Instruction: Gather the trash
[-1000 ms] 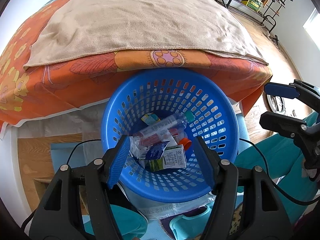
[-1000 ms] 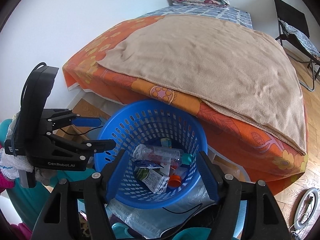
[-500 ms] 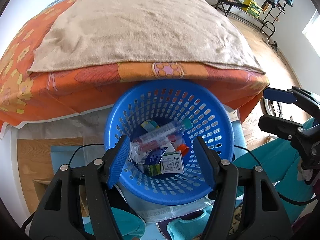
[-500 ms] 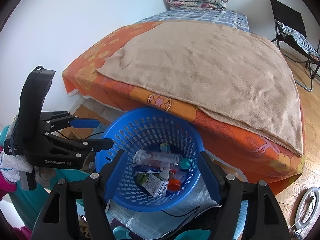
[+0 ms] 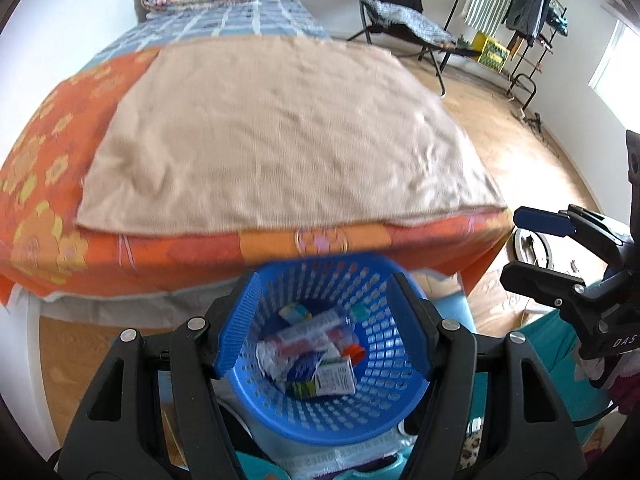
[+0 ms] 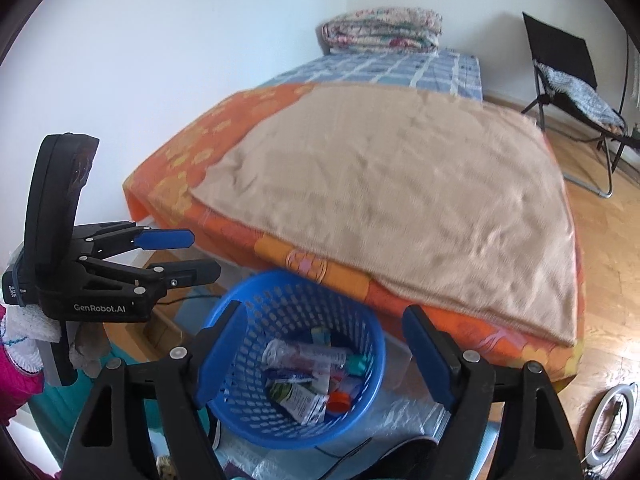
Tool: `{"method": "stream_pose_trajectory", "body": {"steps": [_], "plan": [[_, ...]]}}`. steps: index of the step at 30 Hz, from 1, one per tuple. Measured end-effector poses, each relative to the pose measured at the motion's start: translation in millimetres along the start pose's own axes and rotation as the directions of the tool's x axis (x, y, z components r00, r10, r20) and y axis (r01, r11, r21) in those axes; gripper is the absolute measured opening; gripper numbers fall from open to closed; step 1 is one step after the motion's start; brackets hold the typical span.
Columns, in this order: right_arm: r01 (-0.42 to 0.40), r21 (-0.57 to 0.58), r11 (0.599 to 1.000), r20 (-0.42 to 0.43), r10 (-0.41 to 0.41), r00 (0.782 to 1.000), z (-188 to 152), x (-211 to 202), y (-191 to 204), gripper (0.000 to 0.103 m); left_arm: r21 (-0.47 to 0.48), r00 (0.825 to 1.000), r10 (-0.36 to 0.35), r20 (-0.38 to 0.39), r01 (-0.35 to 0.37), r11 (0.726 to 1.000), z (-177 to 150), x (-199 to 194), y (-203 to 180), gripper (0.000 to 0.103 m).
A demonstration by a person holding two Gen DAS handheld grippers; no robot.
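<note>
Lifting away from the basket point(image 5: 320, 420): both cameras now sit higher and tip up toward the bed point(image 5: 60, 220), where a second ago they looked almost straight down into the basket. The basket reads smaller and lower in both views, and more of the room shows. Motion blur on the bedding.

Left gripper point(image 5: 324, 324): fingers spread wide, nothing between them. Right gripper point(image 6: 324, 356): the same, fingers apart and empty. Each also shows from the side in the other's view, parted there too.

Trash point(image 5: 312, 356) lies in the bottom of the basket: a clear plastic bottle point(image 6: 304, 358), a small carton point(image 5: 334, 378), crumpled wrappers, an orange cap point(image 5: 354, 350). The basket stands on the floor just at the foot end of the bed, on plastic sheeting point(image 6: 384, 412).

Judgement: the drop-off looks finished, and both grippers appear free to search for more. No loose trash shows on the tan blanket point(image 5: 280, 128) or on the visible floor; the collecting may be nearly done, though blur and the fingers hide the nearest ground.

Around: folded quilt point(image 6: 382, 30) at the head of the bed, black folding chair point(image 6: 568, 76) to the right, clothes rack point(image 5: 528, 12) beyond, a ring light point(image 6: 612, 416) on the floor at right. A black cable point(image 6: 340, 450) trails under the basket, a snag risk low down. The bed edge stands close ahead.
</note>
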State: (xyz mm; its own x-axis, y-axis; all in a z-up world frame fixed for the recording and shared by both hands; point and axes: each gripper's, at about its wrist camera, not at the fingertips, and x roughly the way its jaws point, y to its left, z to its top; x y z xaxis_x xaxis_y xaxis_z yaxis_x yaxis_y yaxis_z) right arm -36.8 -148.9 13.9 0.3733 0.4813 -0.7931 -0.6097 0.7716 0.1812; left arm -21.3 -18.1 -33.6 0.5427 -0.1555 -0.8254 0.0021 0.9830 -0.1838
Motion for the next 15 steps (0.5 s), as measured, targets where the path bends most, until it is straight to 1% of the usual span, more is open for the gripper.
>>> {"method": "stream_pose_trajectory", "body": {"steps": [8, 15], "plan": [[0.017, 0.0, 1.0, 0.095, -0.017, 0.995, 39.8, -17.6, -9.2, 0.084, 0.003, 0.996, -0.008, 0.093, 0.007, 1.0, 41.4, -20.7, 2.4, 0.068], [0.029, 0.003, 1.0, 0.17, -0.029, 0.985, 71.8, -27.3, -17.6, 0.084, 0.004, 0.985, -0.022, 0.171, 0.021, 1.0, 79.4, -35.4, 4.0, 0.068]]}}
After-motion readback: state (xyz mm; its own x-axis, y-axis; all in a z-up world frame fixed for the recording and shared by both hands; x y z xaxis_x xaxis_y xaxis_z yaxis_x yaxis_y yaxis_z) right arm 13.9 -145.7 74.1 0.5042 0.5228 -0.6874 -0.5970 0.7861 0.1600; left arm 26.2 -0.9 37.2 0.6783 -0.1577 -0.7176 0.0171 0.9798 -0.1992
